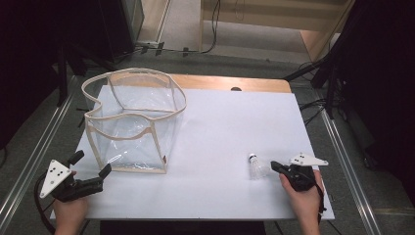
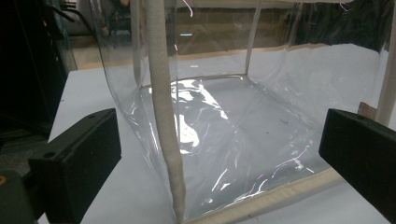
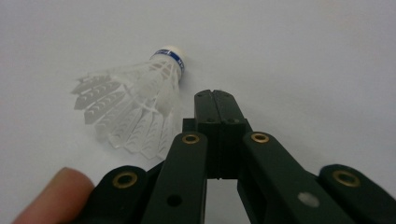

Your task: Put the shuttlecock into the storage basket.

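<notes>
A white plastic shuttlecock with a blue band at its cork lies on its side on the white tabletop, near the front right. My right gripper rests just to its right. In the right gripper view the jaws are pressed together, and the right gripper is shut on nothing, with the shuttlecock lying beside it on the left. My left gripper stands open at the front left corner, pointing at a clear plastic bag with cream trim. The left gripper has its jaws wide apart, short of the bag's corner seam.
The clear bag stands upright with its mouth open at the table's back left. A wooden strip runs along the far table edge. Dark stands and cables flank the table on the floor.
</notes>
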A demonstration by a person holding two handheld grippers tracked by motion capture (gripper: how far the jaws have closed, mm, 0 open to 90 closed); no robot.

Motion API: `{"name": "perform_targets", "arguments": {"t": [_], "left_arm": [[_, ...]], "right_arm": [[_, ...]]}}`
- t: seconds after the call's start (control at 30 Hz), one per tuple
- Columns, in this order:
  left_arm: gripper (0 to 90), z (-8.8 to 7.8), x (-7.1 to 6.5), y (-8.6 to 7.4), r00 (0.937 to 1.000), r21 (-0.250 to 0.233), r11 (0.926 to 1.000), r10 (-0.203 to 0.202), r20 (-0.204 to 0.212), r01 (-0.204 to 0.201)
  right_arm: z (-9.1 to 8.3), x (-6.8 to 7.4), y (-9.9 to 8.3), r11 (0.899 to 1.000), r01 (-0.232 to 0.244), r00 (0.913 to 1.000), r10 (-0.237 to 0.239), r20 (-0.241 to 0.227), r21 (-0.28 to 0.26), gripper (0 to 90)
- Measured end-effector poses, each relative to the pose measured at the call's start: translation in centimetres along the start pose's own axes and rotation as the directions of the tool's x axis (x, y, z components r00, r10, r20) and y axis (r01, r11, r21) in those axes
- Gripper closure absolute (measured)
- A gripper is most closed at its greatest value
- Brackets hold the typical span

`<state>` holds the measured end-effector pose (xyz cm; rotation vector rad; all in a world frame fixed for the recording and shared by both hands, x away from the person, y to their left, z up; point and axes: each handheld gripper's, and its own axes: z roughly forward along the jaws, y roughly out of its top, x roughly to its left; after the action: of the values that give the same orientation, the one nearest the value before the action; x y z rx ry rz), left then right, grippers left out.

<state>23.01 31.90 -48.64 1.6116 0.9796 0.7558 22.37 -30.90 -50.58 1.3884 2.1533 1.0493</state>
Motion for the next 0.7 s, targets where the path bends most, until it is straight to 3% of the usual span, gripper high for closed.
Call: {"name": "perform_targets", "arguments": {"t": [0.2,0.7], "left_arm": [[0.0,0.0,0.0,0.0,1.0,0.0,1.0,0.001,0.001,-0.001],[0.0,-0.1,0.0,0.0,1.0,0.0,1.0,-0.005,-0.004,0.005]], "right_arm": [[0.8,0.4,-0.3,0.998,0.023,0.9992,-0.022,-0.033,0.051,87.9],[2.4,3.4,0.9,0.991,0.121,0.9877,-0.115,-0.107,0.059,87.9]]}}
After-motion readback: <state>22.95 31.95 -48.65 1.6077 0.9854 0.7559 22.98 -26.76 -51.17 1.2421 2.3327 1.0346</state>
